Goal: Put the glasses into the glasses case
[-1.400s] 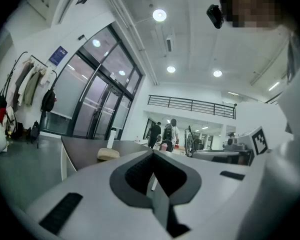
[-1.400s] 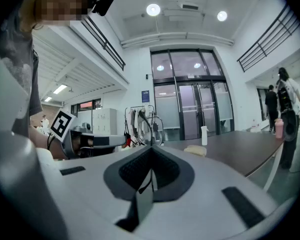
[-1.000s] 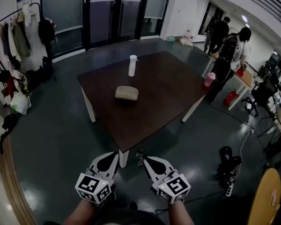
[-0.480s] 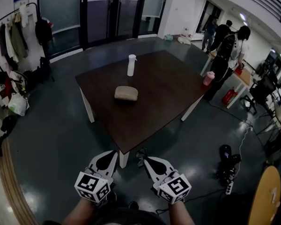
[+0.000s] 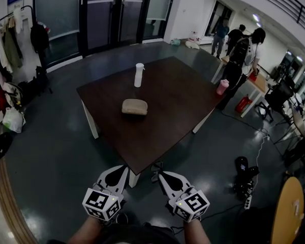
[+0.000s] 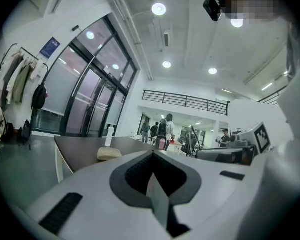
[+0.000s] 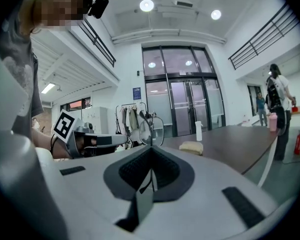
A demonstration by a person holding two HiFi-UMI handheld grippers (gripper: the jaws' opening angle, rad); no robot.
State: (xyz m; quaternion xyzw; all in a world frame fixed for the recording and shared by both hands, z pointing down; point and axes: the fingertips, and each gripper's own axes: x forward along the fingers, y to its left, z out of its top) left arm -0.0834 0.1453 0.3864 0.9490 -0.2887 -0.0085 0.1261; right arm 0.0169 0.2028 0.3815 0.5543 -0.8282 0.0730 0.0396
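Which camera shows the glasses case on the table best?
The head view: it looks down on the whole glasses case on the dark table. The left gripper view shows the case only side-on, small and low; the right gripper view shows the case likewise.

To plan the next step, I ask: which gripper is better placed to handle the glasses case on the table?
Left, probably: the left gripper is shut and empty, while the right gripper is shut on the glasses. The glasses case lies ahead, untouched.
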